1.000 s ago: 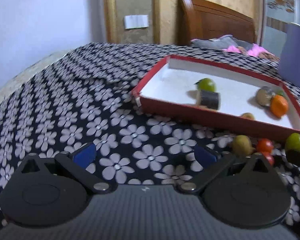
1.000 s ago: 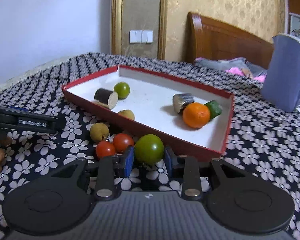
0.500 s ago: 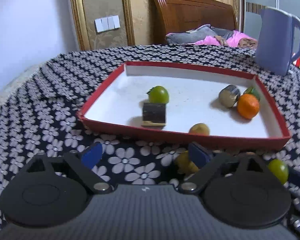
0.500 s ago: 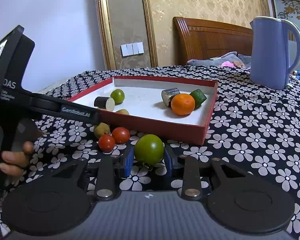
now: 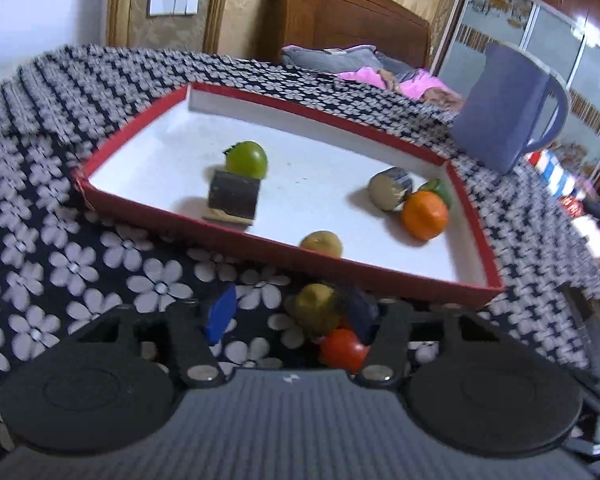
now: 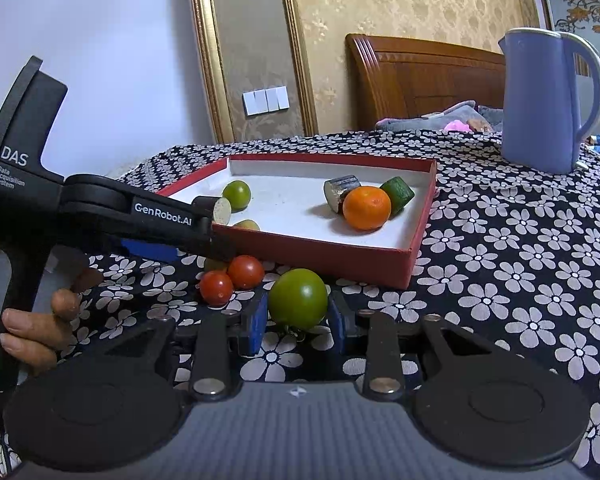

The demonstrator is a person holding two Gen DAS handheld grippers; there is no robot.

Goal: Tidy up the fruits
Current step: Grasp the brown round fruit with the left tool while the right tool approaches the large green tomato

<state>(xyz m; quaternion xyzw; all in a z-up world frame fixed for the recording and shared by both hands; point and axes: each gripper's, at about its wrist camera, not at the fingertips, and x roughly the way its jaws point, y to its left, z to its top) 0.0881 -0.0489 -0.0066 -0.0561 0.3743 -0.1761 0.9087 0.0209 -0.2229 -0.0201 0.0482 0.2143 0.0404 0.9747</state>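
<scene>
Right wrist view: right gripper (image 6: 298, 322) pinches the green tomato (image 6: 298, 298) just near of the tray (image 6: 416, 240). Left gripper (image 5: 290, 314) spread, seemingly around the longan (image 5: 316, 306). Lift tomato clear of rim, release inside.

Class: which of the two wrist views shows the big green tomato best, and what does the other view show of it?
The right wrist view: the green tomato sits whole and sharp between the right gripper pads, which press its sides. The left wrist view does not show it; there, only a yellowish fruit and a red tomato lie between the open left gripper fingers.
</scene>
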